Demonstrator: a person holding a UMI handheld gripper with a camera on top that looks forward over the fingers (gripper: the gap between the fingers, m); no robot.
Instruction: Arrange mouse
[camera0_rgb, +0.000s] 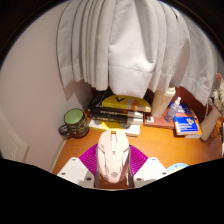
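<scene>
The curtain (130, 45) hangs at twelve o'clock behind the desk (75, 152). Books (118, 110) lie at its back, a mug (74, 122) at ten o'clock, probably put aside to leave working room. The mouse (113, 155) sits lengthwise between the fingers. The gripper (113, 172) seems to clench it, pads (90, 158) touching both flanks, held low and level.

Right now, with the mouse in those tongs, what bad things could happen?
1. The white computer mouse looks gripped between the tongs, and its rounded shell could probably slip out and fall onto the orange wooden desk.
2. The green round tin sits just beyond the tongs, so a sideways swing might knock it.
3. The stack of books with a yellow cover lies straight ahead; pushing forward could bump it.
</scene>
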